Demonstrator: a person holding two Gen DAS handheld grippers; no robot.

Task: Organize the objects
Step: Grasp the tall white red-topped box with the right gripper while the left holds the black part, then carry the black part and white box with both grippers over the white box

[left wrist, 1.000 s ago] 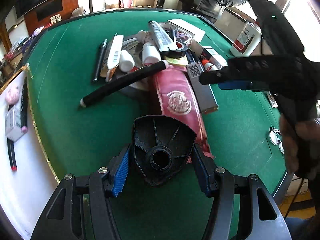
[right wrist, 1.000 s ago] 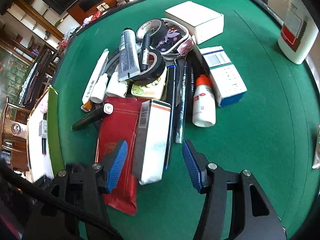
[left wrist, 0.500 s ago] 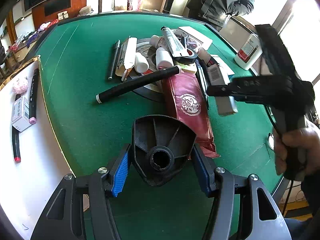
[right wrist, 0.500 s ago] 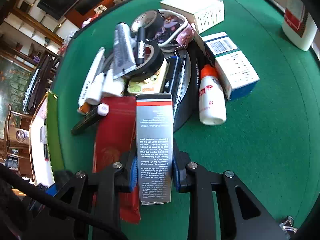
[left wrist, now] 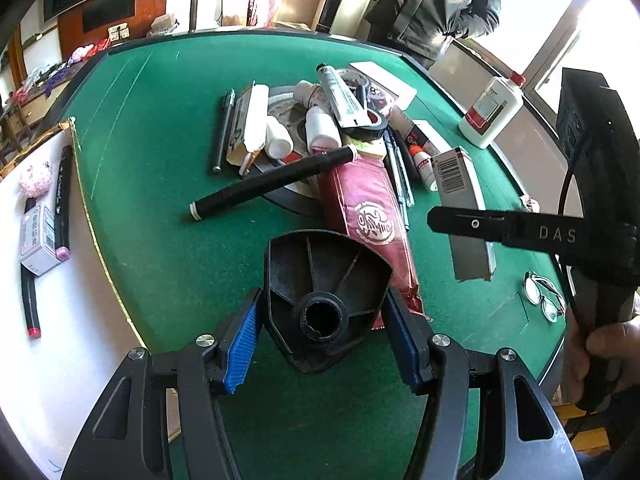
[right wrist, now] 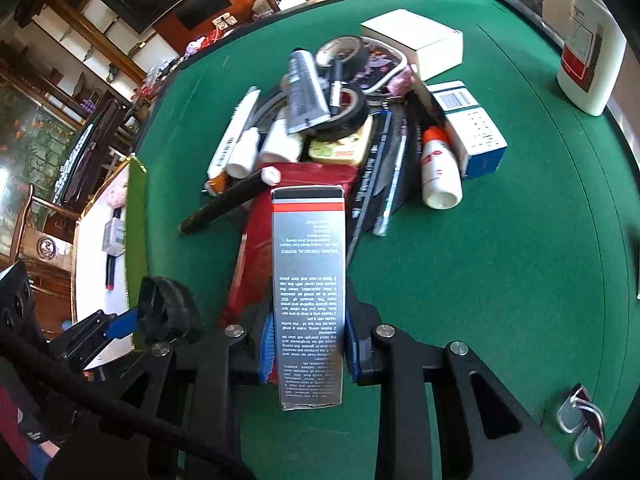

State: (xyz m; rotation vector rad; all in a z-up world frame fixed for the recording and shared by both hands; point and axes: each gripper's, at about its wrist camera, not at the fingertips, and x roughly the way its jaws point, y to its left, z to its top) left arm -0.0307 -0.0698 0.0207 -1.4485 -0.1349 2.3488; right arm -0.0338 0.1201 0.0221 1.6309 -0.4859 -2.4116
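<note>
At the lower centre of the left wrist view, the left tool (left wrist: 324, 334) pinched a black ribbed plastic funnel-shaped part (left wrist: 326, 296) between its blue pads above the green felt table (left wrist: 168, 208). Up and right of it, the heap of objects spread across the middle of the frame, with a dark red foil pouch (left wrist: 370, 220) at its near edge. In the right wrist view, the right tool (right wrist: 308, 338) had just closed on a long silver cardboard box (right wrist: 307, 280), gripped at lower centre and clear of the pile.
</note>
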